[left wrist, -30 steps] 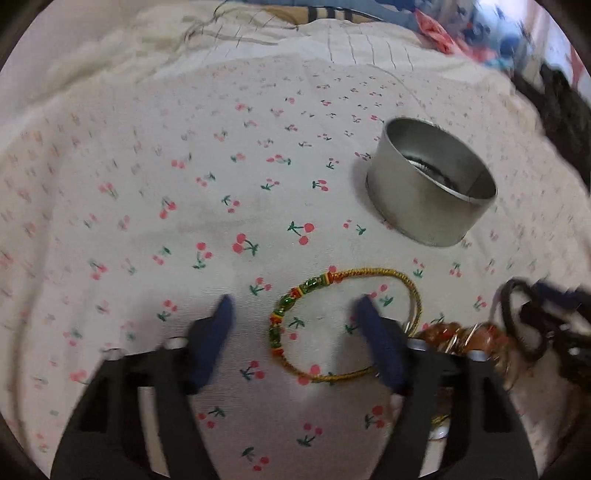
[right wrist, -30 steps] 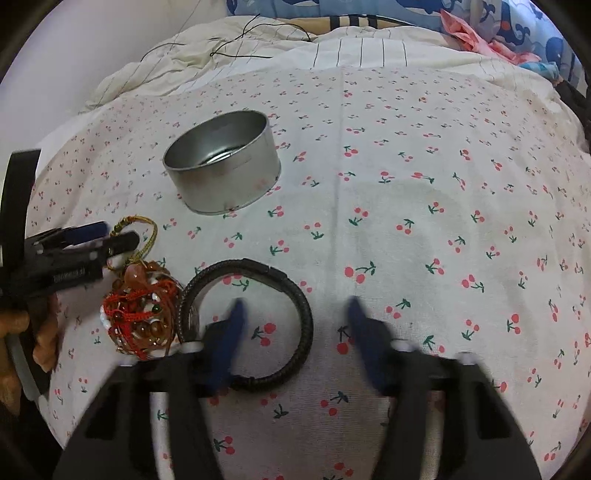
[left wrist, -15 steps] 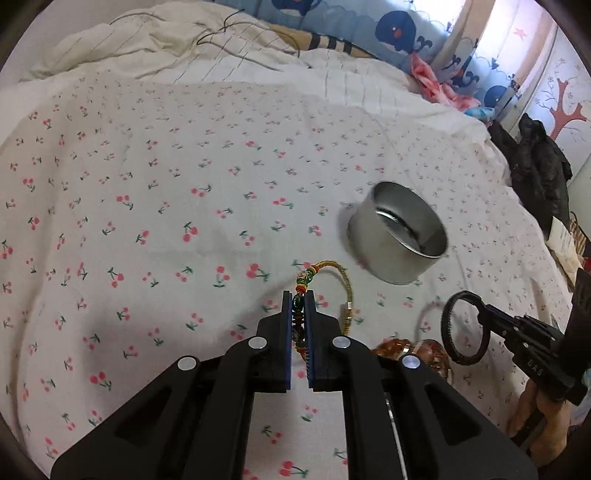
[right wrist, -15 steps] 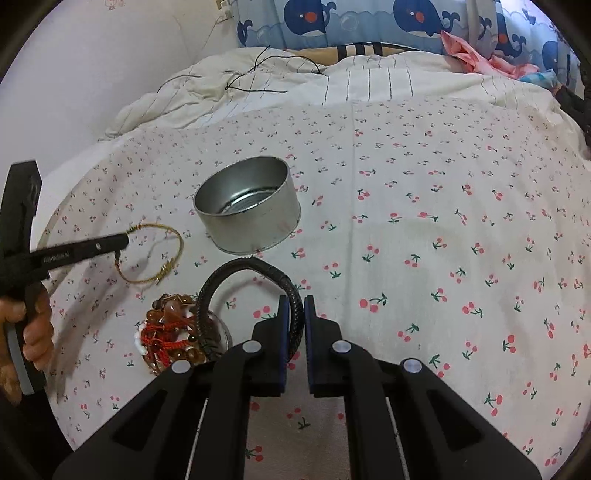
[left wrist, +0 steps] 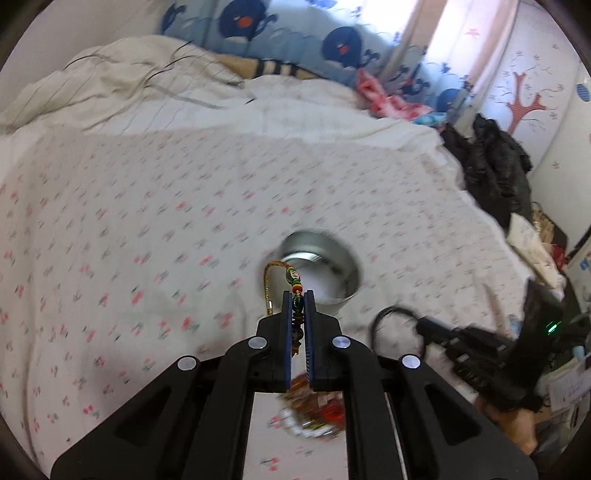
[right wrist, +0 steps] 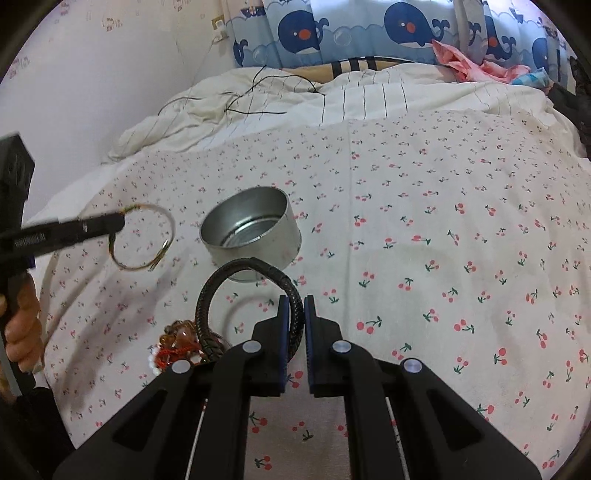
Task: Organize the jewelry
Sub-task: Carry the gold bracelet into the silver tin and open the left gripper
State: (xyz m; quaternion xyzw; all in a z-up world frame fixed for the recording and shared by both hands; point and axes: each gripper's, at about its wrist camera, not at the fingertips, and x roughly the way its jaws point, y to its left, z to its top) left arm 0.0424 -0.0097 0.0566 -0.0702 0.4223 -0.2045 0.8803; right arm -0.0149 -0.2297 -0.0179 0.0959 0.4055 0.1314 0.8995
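Cotton cherry-print bedsheet [right wrist: 424,229] under whale-print curtains [right wrist: 369,29].
Left gripper [left wrist: 298,295] clenched the gold beaded cord bracelet [left wrist: 275,277]; right gripper [right wrist: 294,301] clenched the black braided bracelet [right wrist: 236,273], both lifted near the round metal tin [right wrist: 255,236].

1. The tin [right wrist: 255,236] stands open-topped, nothing over its mouth.
2. The cherry sheet [right wrist: 443,240] right of the tin lies bare.
3. The bead heap [right wrist: 177,349] lies near the tin's front left.
4. The rumpled quilt [right wrist: 258,107] and black clothes [left wrist: 491,166] bound the sheet's far side and right edge.
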